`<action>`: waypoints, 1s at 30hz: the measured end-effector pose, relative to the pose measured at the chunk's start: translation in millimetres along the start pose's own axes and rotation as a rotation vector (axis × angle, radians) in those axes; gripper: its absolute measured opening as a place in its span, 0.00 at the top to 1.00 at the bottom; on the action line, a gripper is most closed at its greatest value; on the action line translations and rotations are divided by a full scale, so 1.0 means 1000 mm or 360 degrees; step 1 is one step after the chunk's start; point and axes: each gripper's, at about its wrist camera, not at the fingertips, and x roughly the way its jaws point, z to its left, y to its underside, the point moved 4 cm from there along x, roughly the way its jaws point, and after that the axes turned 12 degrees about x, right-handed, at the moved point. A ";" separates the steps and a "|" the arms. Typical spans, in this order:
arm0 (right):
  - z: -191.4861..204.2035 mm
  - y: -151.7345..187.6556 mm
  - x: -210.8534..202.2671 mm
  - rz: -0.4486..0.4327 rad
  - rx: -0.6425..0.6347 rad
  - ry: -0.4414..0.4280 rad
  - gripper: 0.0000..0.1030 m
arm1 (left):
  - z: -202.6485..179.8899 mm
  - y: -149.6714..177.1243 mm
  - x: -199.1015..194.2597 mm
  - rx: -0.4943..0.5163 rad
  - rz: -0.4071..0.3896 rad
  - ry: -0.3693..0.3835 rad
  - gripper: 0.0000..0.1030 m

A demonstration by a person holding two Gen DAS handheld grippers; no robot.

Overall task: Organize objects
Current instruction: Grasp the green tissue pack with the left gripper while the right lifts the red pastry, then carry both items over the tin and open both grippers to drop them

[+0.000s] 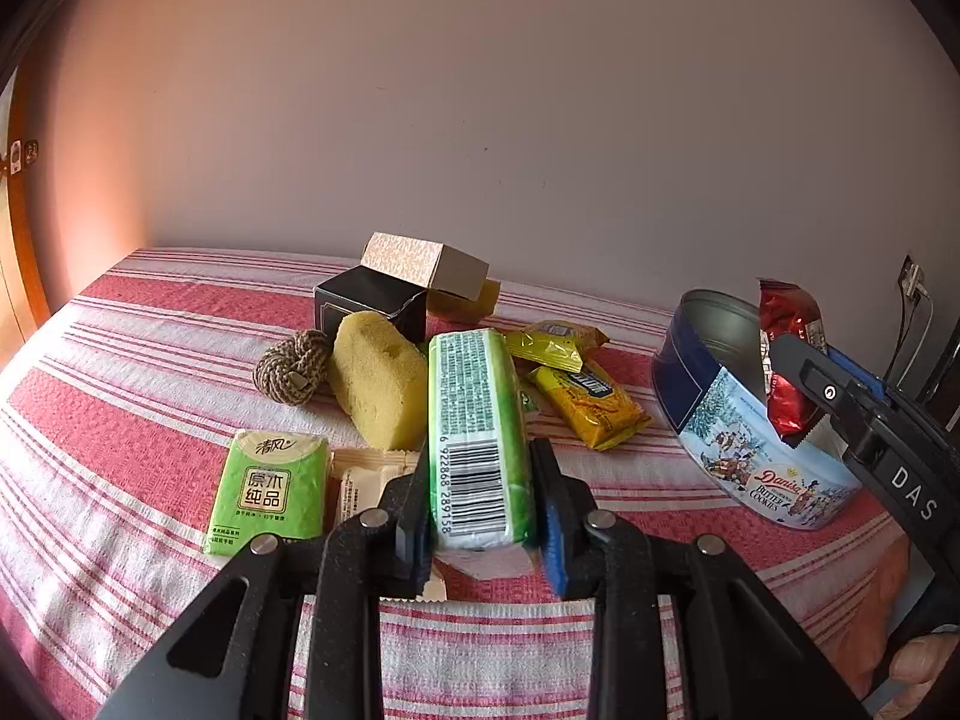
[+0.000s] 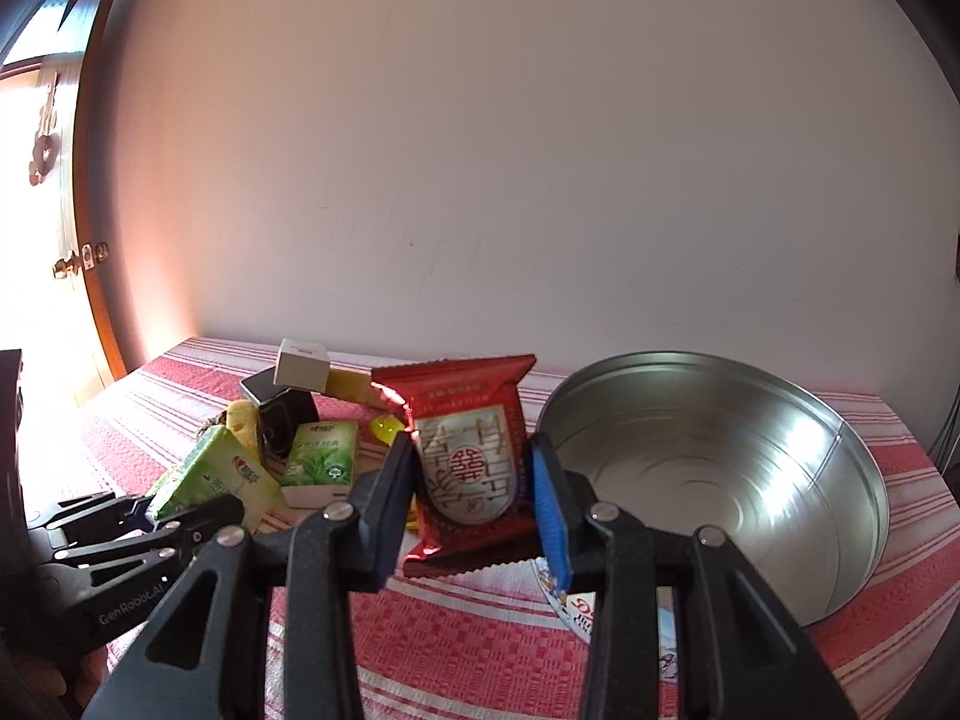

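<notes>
My left gripper [image 1: 480, 480] is shut on a green tissue pack [image 1: 477, 432] with a barcode, held on its edge just above the striped cloth. From the right wrist view, that same pack [image 2: 207, 474] sits between the left gripper's fingers at the lower left. My right gripper [image 2: 474, 480] is shut on a red snack packet [image 2: 468, 450], held upright beside the open round cookie tin [image 2: 852, 480]. In the left wrist view the red packet [image 1: 786, 360] hangs over the rim of the tin [image 1: 738, 438], whose inside looks bare.
On the red-striped bed cloth [image 1: 120, 360] lie another green tissue pack [image 1: 267, 492], a yellow sponge [image 1: 378, 384], a rope ball [image 1: 291, 366], yellow snack packets [image 1: 585, 402], a black box [image 1: 369, 300] and a tan box [image 1: 420, 261]. A wall stands behind; a door [image 2: 78, 240] at left.
</notes>
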 end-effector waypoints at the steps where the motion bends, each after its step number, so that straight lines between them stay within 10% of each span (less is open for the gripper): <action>1: -0.002 -0.002 -0.003 -0.0021 0.0002 0.0006 0.63 | -0.002 -0.004 -0.004 -0.0005 -0.0029 -0.0006 0.71; 17: -0.137 -0.036 -0.016 -0.0117 0.0166 0.0397 0.63 | -0.128 -0.069 0.018 0.0287 -0.0209 0.0246 0.71; 30: -0.198 -0.023 0.022 0.0166 0.0222 0.0550 0.63 | -0.207 -0.067 0.086 0.0402 0.0011 0.0351 0.71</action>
